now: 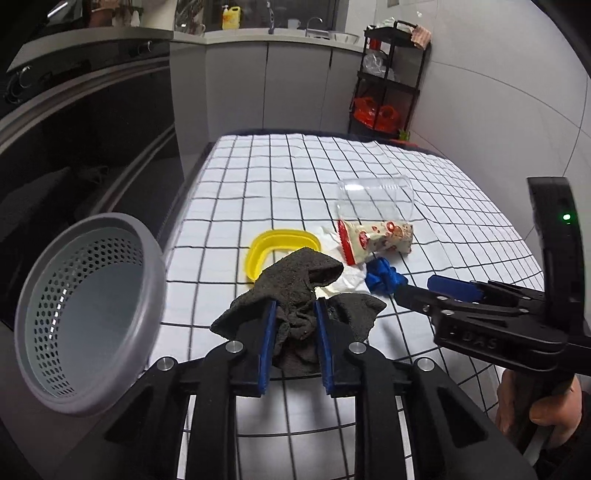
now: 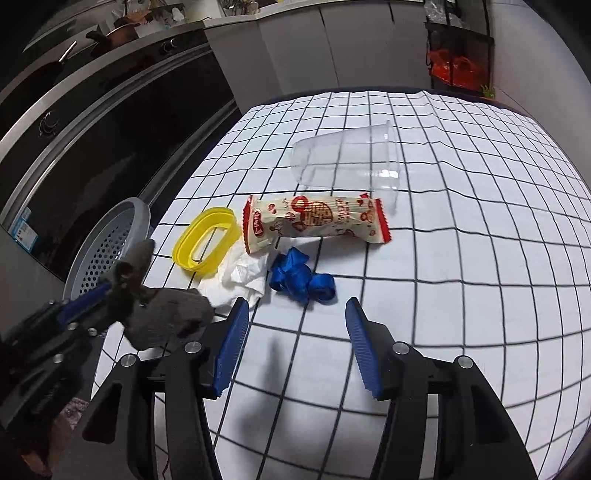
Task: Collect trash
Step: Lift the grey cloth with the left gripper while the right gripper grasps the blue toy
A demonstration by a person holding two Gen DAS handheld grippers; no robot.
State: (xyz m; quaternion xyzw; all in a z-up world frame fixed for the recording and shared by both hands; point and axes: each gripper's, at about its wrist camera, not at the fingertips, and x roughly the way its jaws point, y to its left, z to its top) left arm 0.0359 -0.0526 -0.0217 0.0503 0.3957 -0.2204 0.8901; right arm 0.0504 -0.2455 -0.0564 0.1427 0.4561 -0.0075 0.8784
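Left gripper (image 1: 293, 325) clamped on dark grey crumpled cloth (image 1: 295, 291), lifted (probably off table). Grey perforated plastic bin (image 1: 88, 310) at 9 o'clock. Right gripper (image 2: 293, 314) wide open, empty, blue crumpled ribbon (image 2: 301, 277) at 12 o'clock.

A home kitchen: oven (image 1: 85, 122), sink faucet (image 1: 313, 23), grey cabinets (image 1: 295, 85).
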